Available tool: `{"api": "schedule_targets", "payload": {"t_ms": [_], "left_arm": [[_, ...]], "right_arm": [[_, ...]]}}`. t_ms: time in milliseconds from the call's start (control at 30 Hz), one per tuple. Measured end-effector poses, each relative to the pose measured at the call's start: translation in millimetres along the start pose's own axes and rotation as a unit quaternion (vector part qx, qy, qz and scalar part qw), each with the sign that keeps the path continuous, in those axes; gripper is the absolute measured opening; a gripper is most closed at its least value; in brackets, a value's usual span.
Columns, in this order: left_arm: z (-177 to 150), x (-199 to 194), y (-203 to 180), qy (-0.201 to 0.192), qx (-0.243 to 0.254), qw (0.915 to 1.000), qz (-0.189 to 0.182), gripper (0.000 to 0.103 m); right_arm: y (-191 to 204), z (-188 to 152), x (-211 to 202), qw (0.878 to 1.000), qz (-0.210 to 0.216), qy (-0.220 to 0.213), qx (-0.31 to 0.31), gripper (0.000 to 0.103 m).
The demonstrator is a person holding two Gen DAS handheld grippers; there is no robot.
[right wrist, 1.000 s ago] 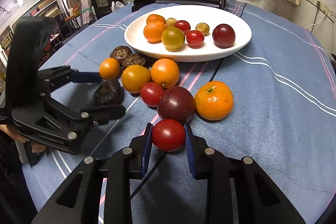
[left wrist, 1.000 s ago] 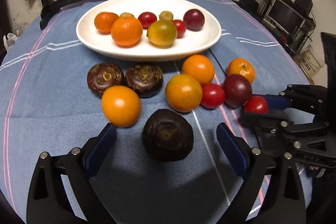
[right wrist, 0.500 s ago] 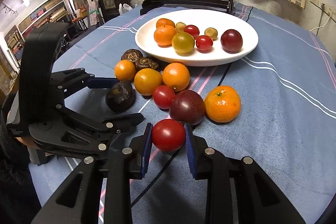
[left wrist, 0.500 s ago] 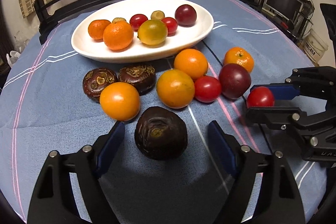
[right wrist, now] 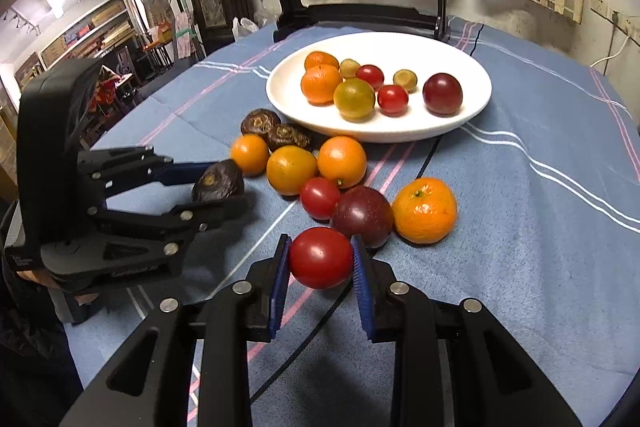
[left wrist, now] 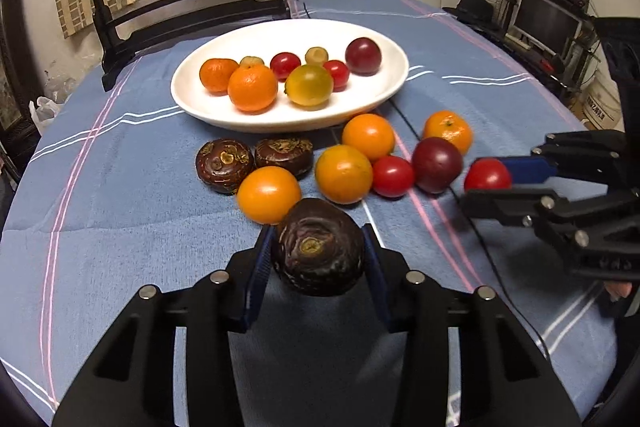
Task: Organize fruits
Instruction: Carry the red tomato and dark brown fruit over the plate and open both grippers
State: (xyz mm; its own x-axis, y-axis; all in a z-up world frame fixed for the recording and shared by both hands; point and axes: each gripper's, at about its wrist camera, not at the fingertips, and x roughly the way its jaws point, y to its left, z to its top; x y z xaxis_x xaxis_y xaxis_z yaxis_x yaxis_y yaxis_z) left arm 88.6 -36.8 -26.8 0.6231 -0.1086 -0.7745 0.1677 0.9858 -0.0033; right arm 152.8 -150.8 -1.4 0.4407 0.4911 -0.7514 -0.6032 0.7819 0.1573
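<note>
Left tongs [left wrist: 318, 259]: jaws closing, blue pads [left wrist: 256, 273] pressed on either side of a dark wrinkled fruit [left wrist: 318, 247], stem scar facing the camera. In the right wrist view, same fruit [right wrist: 218, 181] seen between the long black fingers of the left tongs [right wrist: 224, 187], clear of the loose pile.

Right tongs [right wrist: 320, 263]: clamped on a red tomato [right wrist: 321, 257], pads touching both flanks. In the left wrist view, same tomato [left wrist: 487, 175] seen at the tips of the right tongs [left wrist: 490, 181], off to the right of the left tongs.

Just beyond the left tongs: an orange fruit [left wrist: 268, 194], then two more dark wrinkled fruits [left wrist: 225, 165] side by side. Ahead and to the right of the left tongs: two further orange fruits [left wrist: 344, 174], a second red tomato [left wrist: 393, 175], a dark plum [left wrist: 437, 164], a mandarin [left wrist: 448, 131]. Plum and mandarin directly beyond the right tongs, plum nearly touching the gripped tomato.

Farther ahead of both tongs: white oval plate [left wrist: 384, 91] on a blue striped tablecloth [left wrist: 120, 187], holding two mandarins, two tomatoes, a yellow-green tomato, a plum and two small greenish fruits. Behind the plate: a dark wooden stand [left wrist: 188, 15] with a round painted panel.
</note>
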Motion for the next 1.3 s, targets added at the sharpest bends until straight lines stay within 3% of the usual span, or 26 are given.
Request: {"api": "schedule_targets", "payload": {"t_ms": [200,267,367,600,700,800,1067,1167,1300], "left_arm": [[26,-13,10,-0.012,-0.014,0.9996,-0.020,0.043],[40,-14,17,-0.024,-0.024,0.9993,-0.016,0.043],[64,-5,32,-0.024,-0.047,0.9985,-0.015,0.043],[112,27,62,-0.020,-0.081,0.9963,0.022,0.043],[132,39,72,-0.026,-0.090,0.9950,0.036,0.043],[148,52,78,-0.028,-0.100,0.9936,0.045,0.043],[163,90,77,-0.008,-0.103,0.9931,0.056,0.043],[163,93,77,-0.011,-0.114,0.9917,0.058,0.051],[159,78,85,-0.030,-0.147,0.9870,0.059,0.080]], "right_arm": [[-15,6,-12,0.996,-0.005,-0.061,0.059,0.030],[-19,8,-10,0.994,-0.033,-0.069,0.075,0.030],[-24,16,-9,0.992,-0.042,-0.071,0.094,0.030],[-21,72,5,0.992,-0.068,-0.089,0.062,0.030],[-23,101,25,0.991,-0.086,-0.091,0.053,0.030],[-33,119,50,0.986,-0.130,-0.072,0.075,0.030],[-48,132,87,0.985,-0.125,-0.046,0.110,0.031],[-52,134,87,0.982,-0.127,-0.046,0.135,0.033],[-62,122,68,0.975,-0.120,-0.069,0.172,0.066]]}}
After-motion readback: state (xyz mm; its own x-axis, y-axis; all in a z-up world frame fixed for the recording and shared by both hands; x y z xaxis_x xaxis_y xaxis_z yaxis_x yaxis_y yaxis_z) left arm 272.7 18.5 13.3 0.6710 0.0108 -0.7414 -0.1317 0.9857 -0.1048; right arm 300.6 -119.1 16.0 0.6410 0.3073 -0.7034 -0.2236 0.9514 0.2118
